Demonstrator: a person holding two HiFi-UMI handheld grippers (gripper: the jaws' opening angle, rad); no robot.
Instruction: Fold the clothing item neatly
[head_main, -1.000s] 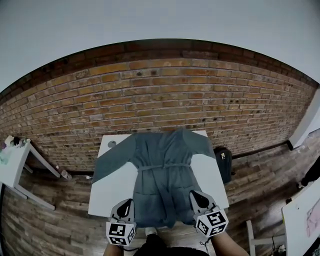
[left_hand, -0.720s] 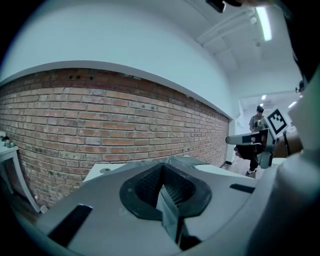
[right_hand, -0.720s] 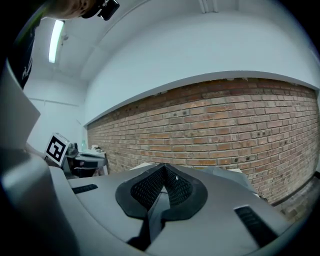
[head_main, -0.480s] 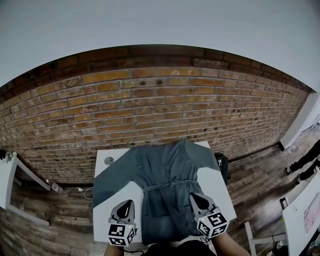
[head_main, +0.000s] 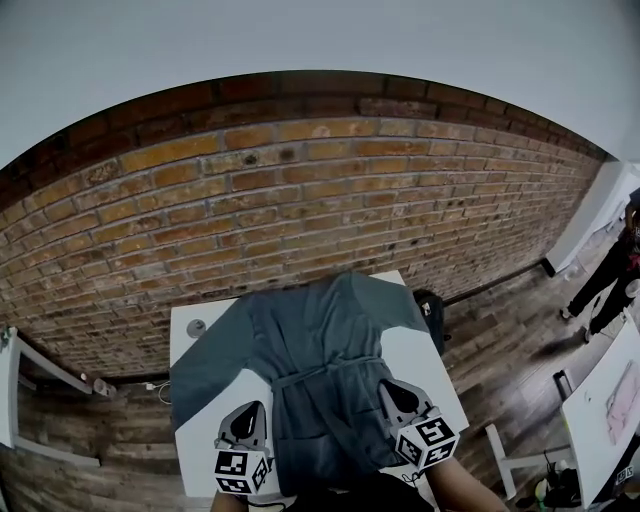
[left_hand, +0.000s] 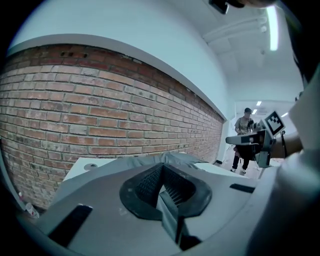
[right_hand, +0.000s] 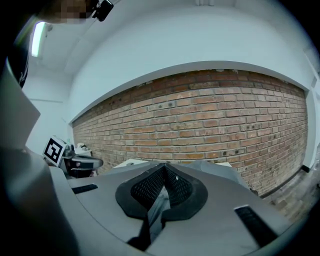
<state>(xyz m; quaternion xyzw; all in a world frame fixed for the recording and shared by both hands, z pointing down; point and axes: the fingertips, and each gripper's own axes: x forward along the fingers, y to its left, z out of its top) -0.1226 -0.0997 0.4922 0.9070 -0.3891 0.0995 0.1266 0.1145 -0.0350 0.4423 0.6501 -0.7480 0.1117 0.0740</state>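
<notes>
Over on the left, one sleeve (head_main: 205, 365) droops off the side of the white table (head_main: 428, 365), and there's a small round thing (head_main: 196, 327) on the far left corner that I can't identify. Left gripper (head_main: 249, 410) hovers at the near edge, just beside the lower left of the blue-grey robe (head_main: 325, 345), and its own view shows the jaws pressed together pad to pad. The robe takes up the middle of the table. It's laid out flat with its arms spread, collar at the far end toward the brick wall (head_main: 300, 180) and hem at the near end by the person. A belt (head_main: 330, 372) is tied across the waist. Right gripper (head_main: 390, 385) sits over the robe's lower right edge, also clamped shut on itself. Can't tell from up here whether either one actually touches the fabric. The other sleeve (head_main: 395, 300) lies on the tabletop, angled toward the far right corner. Just past that corner a dark bag (head_main: 432, 310) stands on the wood floor (head_main: 500, 340) against the wall. Far right there's another white table (head_main: 600, 410) and somebody standing (head_main: 612, 280) near it.
</notes>
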